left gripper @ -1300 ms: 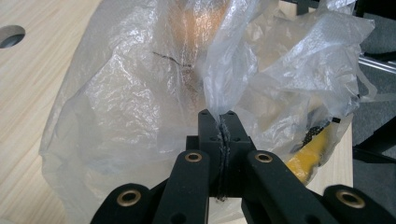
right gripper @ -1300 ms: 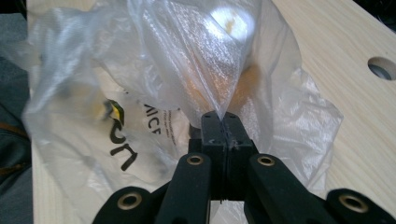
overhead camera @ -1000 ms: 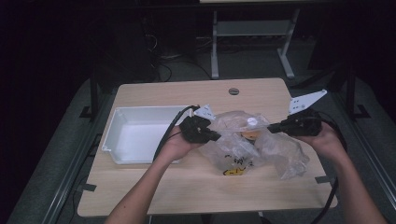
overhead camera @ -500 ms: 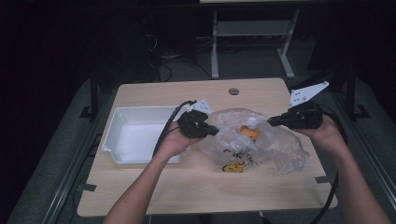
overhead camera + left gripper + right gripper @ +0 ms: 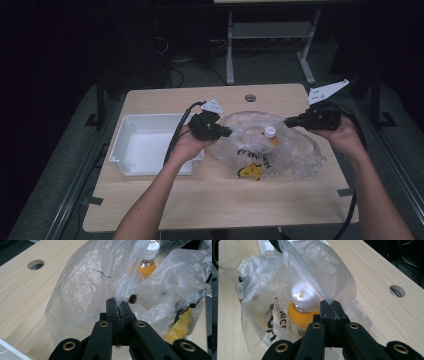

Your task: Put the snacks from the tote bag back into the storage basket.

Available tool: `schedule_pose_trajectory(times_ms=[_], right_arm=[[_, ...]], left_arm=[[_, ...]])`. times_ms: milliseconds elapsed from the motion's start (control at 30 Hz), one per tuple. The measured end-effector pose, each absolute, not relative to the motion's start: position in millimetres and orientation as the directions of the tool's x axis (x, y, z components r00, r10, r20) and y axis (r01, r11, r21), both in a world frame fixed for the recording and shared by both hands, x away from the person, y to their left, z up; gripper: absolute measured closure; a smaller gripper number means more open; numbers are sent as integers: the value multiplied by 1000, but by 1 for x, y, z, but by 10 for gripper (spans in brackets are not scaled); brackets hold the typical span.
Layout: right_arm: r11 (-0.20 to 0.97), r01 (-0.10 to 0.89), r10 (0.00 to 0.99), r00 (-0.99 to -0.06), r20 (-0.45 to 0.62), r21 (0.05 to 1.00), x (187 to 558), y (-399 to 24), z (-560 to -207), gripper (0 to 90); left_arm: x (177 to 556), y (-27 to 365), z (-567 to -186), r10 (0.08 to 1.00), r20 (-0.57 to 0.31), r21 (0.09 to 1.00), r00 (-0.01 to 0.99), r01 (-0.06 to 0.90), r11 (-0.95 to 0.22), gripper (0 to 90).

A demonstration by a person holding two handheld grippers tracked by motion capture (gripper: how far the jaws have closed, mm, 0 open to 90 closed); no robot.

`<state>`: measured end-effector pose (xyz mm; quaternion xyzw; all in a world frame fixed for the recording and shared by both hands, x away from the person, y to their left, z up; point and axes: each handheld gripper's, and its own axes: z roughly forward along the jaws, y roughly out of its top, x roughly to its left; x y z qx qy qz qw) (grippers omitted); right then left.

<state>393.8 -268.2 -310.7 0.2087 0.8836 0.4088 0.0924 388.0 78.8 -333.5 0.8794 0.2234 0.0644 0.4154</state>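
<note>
Since the earlier frame the right gripper [image 5: 289, 120] has drawn outward, stretching the plastic bag [image 5: 280, 150] on the surface. Both it and the left gripper [image 5: 229, 133] clench film. Next, likely freeing the bottle [image 5: 270, 135].

bottle [image 5: 305, 312] blurred behind plastic bag [image 5: 317, 272], its label unreadable; bag's black print [image 5: 252, 154] too small to read; white tray [image 5: 10, 351] cut off by edge

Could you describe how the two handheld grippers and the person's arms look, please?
Both the left gripper and the right gripper are black, with two flat fingers on linked bars joined by brass-coloured rivets. Each carries a pale grey three-cornered plate with small holes on top and trails a black cable. The forearms are bare; no sleeves or gloves are visible.
</note>
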Motion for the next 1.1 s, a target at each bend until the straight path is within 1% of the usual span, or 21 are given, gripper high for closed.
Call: schedule_pose_trajectory(times_ms=[133, 300, 500, 733, 900, 1100], right_arm=[[577, 305, 455, -891, 13, 758, 397, -268, -312, 893], [577, 344, 478, -878, 36, 741, 402, -269, -317, 893], [576, 391, 504, -861, 64, 718, 406, -273, -331, 892], [565, 419, 521, -849, 87, 711, 407, -279, -347, 892], [560, 433, 527, -844, 99, 706, 404, -283, -359, 891], [573, 461, 531, -839, 122, 678, 402, -283, -373, 891]], left_arm=[[390, 77, -336, 459, -70, 757, 886, 347, -553, 895], [393, 73, -340, 479, -63, 753, 875, 357, -553, 895], [393, 63, -351, 490, -57, 739, 870, 367, -565, 895], [393, 57, -362, 502, -67, 733, 862, 384, -561, 895], [390, 48, -375, 505, -63, 712, 861, 394, -581, 895], [386, 40, -387, 519, -58, 692, 853, 409, -595, 895]])
